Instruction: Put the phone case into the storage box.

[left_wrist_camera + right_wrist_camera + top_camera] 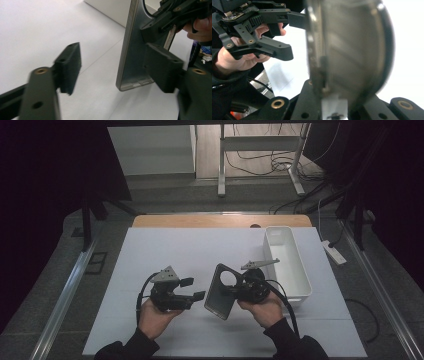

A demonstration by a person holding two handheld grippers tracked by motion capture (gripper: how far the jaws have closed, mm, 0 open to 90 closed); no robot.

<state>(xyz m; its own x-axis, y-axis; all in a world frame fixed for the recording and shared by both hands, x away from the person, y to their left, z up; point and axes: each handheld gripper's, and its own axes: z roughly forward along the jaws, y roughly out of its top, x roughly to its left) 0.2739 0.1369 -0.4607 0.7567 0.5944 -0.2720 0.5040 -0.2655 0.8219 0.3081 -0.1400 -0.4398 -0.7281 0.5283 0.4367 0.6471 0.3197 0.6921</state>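
High view: the right gripper (231, 289) pinches a grey phone case (220, 292) edge-up above the white table (165, 250), near the white bin (287, 262). The left gripper (196, 289) has its 2 jaws spread, holding nothing, just beside the case.

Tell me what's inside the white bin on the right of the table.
In the high view, the white bin shows a bare white floor with nothing lying in it. Its near end is covered by the right gripper and that hand, so that corner cannot be checked.
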